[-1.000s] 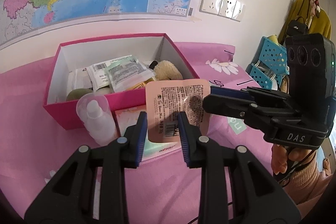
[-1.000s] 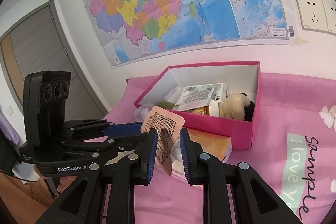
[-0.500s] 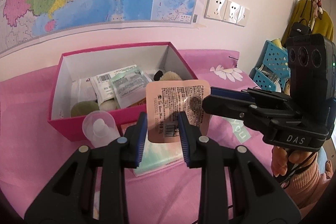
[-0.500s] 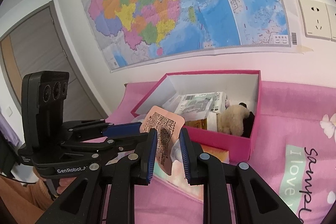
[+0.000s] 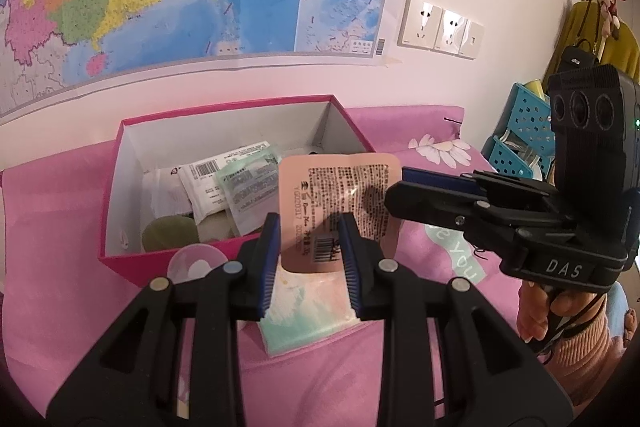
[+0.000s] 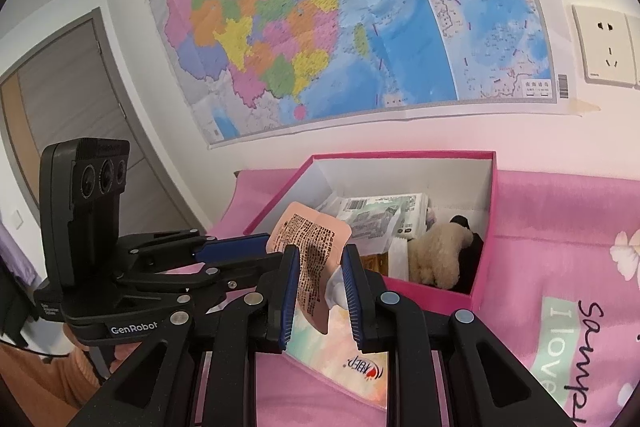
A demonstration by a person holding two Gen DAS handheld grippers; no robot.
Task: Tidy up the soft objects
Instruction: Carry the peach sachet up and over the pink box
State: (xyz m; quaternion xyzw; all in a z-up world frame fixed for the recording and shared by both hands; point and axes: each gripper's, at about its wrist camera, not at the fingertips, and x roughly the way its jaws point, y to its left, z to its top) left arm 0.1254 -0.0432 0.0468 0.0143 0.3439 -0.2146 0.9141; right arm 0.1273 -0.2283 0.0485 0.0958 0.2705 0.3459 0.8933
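A peach sachet (image 5: pixel 340 195) with black print and a barcode hangs upright in the air in front of the pink box (image 5: pixel 120 263). Both grippers close on it. My left gripper (image 5: pixel 308 251) pinches its lower edge. My right gripper (image 6: pixel 320 279) pinches its side; it also shows in the left wrist view (image 5: pixel 416 187) at the sachet's right edge. The sachet shows in the right wrist view (image 6: pixel 312 239). The box (image 6: pixel 486 267) holds white and green packets (image 5: pixel 236 183), a green round pad (image 5: pixel 170 233) and a beige plush toy (image 6: pixel 436 259).
A pastel tissue pack (image 5: pixel 308 311) lies on the pink sheet (image 5: pixel 52 267) in front of the box. A clear plastic bottle (image 5: pixel 196 261) stands by the box's front wall. Blue baskets (image 5: pixel 520 135) stand at the right. A map covers the wall behind.
Both grippers have lifted the sachet up and toward the box. The box, bottle and tissue pack now sit lower in both views.
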